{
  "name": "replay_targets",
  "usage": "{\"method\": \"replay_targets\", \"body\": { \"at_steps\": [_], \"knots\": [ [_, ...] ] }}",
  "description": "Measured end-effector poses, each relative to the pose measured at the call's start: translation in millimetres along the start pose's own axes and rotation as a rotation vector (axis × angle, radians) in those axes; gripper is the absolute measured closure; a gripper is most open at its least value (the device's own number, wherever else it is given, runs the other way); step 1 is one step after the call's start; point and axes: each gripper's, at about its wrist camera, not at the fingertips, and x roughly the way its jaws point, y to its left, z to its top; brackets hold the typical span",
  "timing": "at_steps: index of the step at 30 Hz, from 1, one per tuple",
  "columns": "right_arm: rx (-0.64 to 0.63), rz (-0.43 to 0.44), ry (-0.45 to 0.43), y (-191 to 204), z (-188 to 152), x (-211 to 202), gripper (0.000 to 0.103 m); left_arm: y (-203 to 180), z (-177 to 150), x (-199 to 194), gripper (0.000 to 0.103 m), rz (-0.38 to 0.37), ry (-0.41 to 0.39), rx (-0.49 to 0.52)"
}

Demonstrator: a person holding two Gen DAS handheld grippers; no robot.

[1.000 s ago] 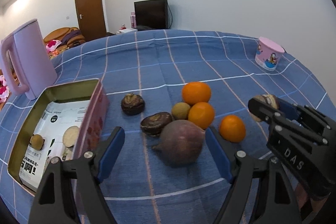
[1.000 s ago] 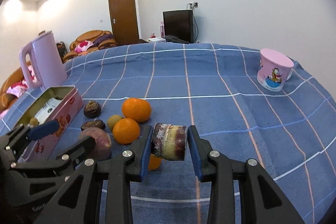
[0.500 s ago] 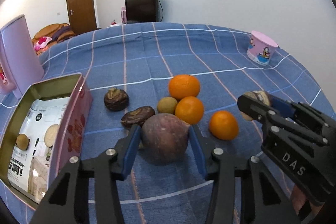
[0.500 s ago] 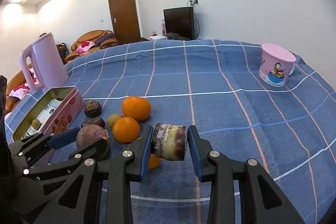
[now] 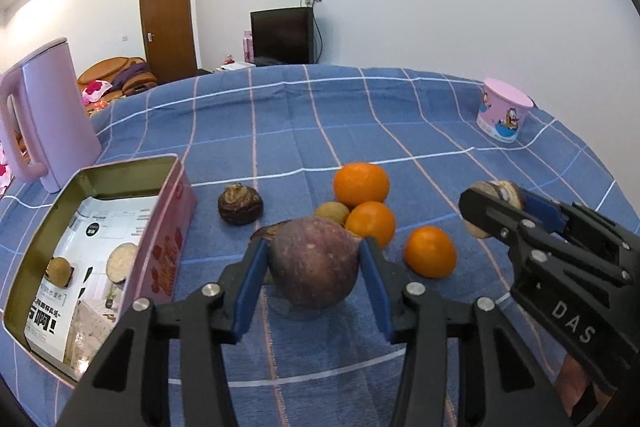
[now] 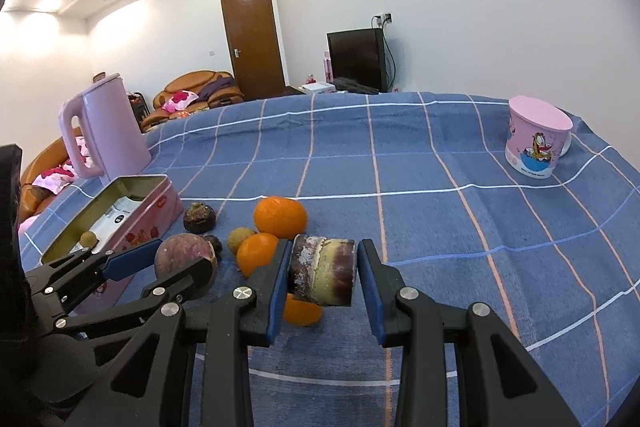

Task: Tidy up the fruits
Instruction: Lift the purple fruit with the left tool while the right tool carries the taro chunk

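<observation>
My left gripper (image 5: 314,267) is shut on a large round purple fruit (image 5: 314,263), held just above the blue checked cloth; it also shows in the right wrist view (image 6: 184,255). My right gripper (image 6: 322,277) is shut on a short sugarcane piece (image 6: 322,275), lifted off the table; it shows in the left wrist view (image 5: 494,193) too. Three oranges (image 5: 360,185) (image 5: 372,221) (image 5: 430,257), a small brownish fruit (image 5: 330,213) and two dark water chestnuts (image 5: 240,205) lie on the cloth. An open pink tin (image 5: 168,227) sits to the left.
A pink kettle (image 5: 44,119) stands behind the tin. A pink cartoon cup (image 5: 504,115) stands far right near the table edge. The tin holds a printed paper, a small brown fruit (image 5: 60,269) and a pale slice (image 5: 120,261).
My left gripper closed on the purple fruit and lifted it off the cloth. My right gripper kept holding the sugarcane piece and rose slightly.
</observation>
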Motion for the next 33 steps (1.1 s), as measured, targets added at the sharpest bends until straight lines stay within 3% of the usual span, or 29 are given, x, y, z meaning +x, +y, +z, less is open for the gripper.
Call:
{"method": "replay_targets", "body": {
  "at_steps": [33],
  "knots": [
    [-0.023, 0.024, -0.099, 3.7, -2.4, -19.1, 0.067, 2.8, -3.2, -26.4, 0.053, 0.051, -0.150, -0.013]
  ]
}}
